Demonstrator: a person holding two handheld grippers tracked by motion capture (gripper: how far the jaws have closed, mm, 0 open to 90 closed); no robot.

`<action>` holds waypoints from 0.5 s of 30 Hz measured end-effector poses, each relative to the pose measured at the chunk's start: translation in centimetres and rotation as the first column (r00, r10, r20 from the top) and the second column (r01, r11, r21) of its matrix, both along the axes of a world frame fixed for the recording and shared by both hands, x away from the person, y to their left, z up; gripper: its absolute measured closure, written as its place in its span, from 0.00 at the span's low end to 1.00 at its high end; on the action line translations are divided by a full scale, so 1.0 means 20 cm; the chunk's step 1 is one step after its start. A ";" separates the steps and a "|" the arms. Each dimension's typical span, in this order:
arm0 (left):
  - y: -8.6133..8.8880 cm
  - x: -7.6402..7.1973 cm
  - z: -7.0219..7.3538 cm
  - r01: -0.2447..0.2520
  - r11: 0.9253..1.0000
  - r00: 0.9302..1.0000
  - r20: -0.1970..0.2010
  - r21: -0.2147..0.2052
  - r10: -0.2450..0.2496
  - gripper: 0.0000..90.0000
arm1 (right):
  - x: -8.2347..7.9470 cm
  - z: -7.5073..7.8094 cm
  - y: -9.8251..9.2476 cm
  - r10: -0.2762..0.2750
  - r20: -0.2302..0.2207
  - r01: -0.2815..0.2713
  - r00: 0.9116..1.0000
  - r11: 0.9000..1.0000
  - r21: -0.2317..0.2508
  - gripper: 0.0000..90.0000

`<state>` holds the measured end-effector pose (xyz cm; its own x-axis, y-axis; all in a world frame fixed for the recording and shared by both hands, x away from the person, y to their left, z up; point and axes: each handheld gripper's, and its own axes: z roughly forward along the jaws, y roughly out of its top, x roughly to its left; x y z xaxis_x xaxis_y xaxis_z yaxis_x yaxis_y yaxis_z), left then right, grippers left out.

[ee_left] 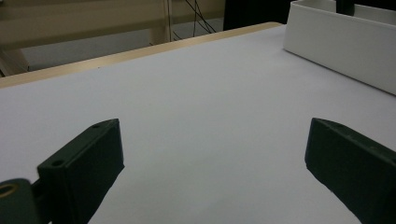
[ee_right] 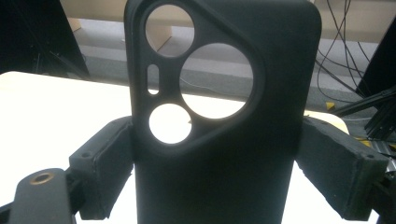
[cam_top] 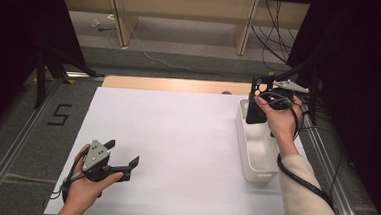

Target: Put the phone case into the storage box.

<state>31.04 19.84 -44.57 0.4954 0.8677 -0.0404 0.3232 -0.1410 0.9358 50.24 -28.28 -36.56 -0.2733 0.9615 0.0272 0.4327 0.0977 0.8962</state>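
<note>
A white sheet covers the desk (cam_top: 176, 151), with a strip of pale wood showing along its far edge; grey carpet lies around it, dark curtains hang at both sides, and wooden shelving (cam_top: 184, 17) with loose black cables (cam_top: 275, 32) stands at twelve o'clock. There is one white bin (cam_top: 255, 156), long and rectangular, at the desk's three o'clock side, and one black phone case (cam_top: 257, 99) with four camera cutouts. The right claw (cam_top: 258, 109) grips that case by its two long edges and holds it upright over the bin's far end. The left claw (cam_top: 123, 156), at about seven o'clock near the front edge, is spread wide with nothing between its jaws, pointing across bare sheet toward the bin. A black "5" (cam_top: 59, 114) marks the carpet at nine o'clock.
</note>
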 end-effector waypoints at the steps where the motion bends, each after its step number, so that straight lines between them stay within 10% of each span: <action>1: 0.00 0.00 0.00 0.000 1.000 1.000 0.000 -0.001 0.000 0.04 | 0.00 0.00 0.00 -0.001 0.000 0.001 1.000 1.000 -0.001 0.17; 15: 0.00 0.00 0.00 -0.001 1.000 1.000 0.000 -0.001 0.001 0.04 | 0.02 -0.01 0.00 0.002 -0.013 -0.002 1.000 1.000 0.006 0.17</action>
<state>31.05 19.85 -44.57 0.4947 0.8681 -0.0410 0.3229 -0.1398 0.9361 50.70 -28.22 -36.77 -0.2747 0.9609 0.0361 0.4443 0.0935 0.8910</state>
